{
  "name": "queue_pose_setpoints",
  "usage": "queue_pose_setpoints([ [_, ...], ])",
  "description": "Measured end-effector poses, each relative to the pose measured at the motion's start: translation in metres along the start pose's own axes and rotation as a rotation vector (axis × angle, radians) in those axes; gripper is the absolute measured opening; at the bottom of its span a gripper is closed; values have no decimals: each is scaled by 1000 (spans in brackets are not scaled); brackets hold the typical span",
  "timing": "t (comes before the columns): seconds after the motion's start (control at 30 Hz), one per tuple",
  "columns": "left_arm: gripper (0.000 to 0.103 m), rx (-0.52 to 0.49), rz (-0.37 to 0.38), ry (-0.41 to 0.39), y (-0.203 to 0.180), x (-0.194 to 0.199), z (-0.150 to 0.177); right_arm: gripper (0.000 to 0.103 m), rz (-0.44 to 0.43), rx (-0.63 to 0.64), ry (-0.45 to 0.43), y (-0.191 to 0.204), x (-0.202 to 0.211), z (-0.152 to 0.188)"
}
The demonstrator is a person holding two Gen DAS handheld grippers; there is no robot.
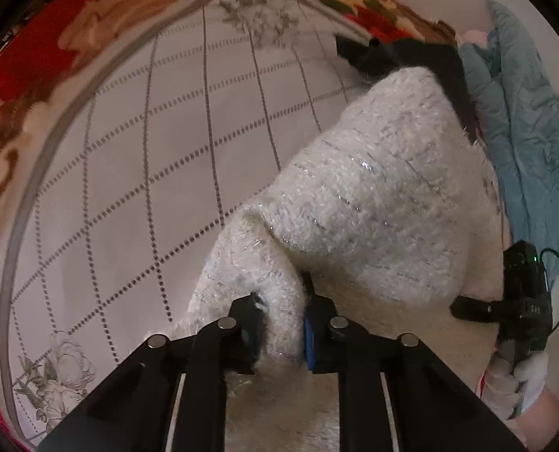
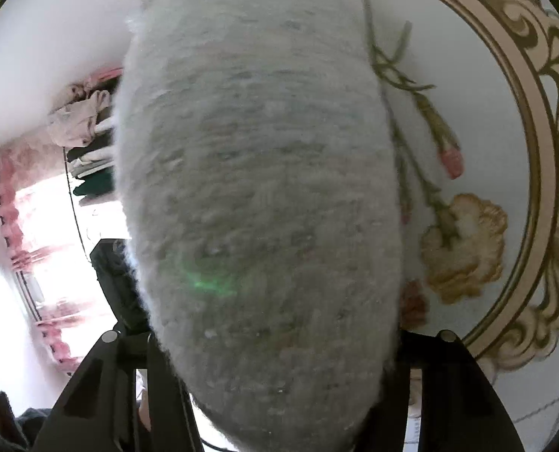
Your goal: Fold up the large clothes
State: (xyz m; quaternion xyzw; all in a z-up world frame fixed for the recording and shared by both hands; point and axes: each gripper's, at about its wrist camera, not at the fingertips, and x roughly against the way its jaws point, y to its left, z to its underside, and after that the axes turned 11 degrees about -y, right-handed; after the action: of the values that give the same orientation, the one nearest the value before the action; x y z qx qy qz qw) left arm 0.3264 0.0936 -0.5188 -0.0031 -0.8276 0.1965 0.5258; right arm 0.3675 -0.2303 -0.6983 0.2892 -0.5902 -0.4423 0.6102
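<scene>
No legible text or labels anywhere.

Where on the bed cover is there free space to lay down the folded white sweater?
The quilted bed cover lies bare to the left of the white sweater, up to its grey border band and the embroidered flowers. The right side is crowded: a teal garment and a black garment border the sweater there, with the right tongs beside it.
</scene>
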Motion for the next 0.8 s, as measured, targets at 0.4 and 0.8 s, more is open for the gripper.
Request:
queue_pose_setpoints([
  [0.4,12,-19,-19,-142,-3,75,-44,53,-128,111,-12,116,-3,-17],
  [0.8,12,-46,15,-289,-59,101,-179,53,-230,238,-83,231,42,-114],
])
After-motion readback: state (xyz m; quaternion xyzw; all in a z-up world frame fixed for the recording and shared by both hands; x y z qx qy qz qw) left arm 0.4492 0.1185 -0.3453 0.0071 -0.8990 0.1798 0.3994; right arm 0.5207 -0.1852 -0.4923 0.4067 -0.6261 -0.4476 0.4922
